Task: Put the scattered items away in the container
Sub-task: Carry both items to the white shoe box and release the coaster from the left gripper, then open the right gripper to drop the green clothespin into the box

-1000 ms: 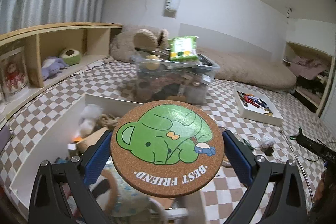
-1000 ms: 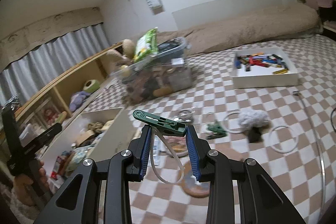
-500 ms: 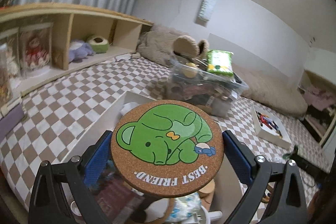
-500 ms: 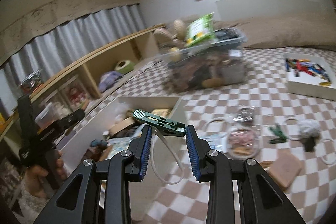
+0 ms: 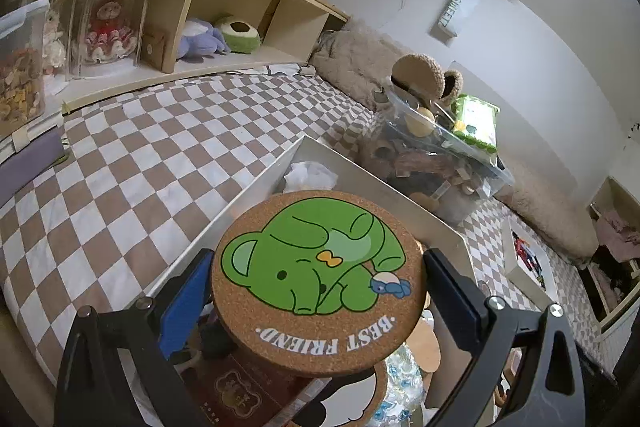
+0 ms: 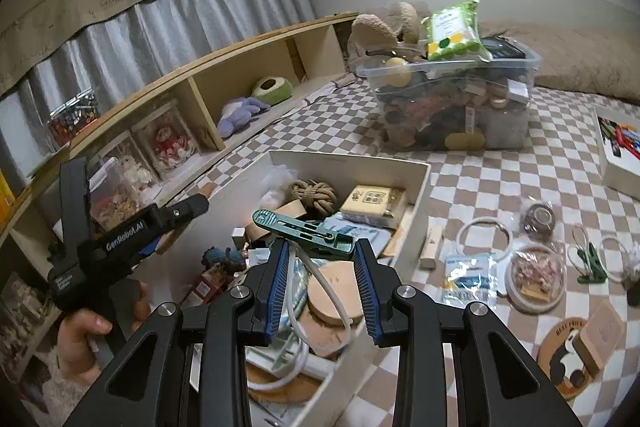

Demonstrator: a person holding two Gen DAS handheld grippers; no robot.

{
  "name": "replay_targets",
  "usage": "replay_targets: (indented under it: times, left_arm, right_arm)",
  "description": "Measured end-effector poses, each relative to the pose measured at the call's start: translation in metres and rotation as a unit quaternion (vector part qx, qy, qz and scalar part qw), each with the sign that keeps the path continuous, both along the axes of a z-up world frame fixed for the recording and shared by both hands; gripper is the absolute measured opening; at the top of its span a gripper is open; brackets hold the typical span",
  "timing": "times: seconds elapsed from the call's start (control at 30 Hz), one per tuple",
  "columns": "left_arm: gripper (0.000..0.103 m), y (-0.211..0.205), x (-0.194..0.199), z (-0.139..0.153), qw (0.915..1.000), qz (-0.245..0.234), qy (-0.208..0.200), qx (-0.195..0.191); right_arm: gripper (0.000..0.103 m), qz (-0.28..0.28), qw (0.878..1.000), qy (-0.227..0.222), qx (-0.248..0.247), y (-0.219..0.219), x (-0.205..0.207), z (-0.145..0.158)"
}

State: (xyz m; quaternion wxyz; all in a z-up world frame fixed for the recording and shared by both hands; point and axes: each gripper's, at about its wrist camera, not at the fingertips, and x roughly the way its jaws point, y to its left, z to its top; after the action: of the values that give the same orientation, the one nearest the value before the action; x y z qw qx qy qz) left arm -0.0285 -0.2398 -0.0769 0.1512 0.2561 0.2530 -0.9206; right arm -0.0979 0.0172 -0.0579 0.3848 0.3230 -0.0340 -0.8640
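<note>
Left claw squeezes the round cork coaster – right claw pinches a green clip over the white box

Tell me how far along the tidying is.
Partly done: the white box already holds a rope knot and more. Left gripper holds the cork coaster, right gripper the green clip, both over it. Another clip and rings remain outside.
</note>
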Motion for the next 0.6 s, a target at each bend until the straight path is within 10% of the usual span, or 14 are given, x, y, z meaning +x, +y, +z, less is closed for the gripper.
replay_targets:
  times: [0.6]
  left_arm:
    - [0.103,0.006,-0.008,-0.002,0.9996,-0.017,-0.019,-0.011]
  right_arm:
    - [0.034,0.022,0.999,-0.034,0.033,-0.044,-0.031,-0.008]
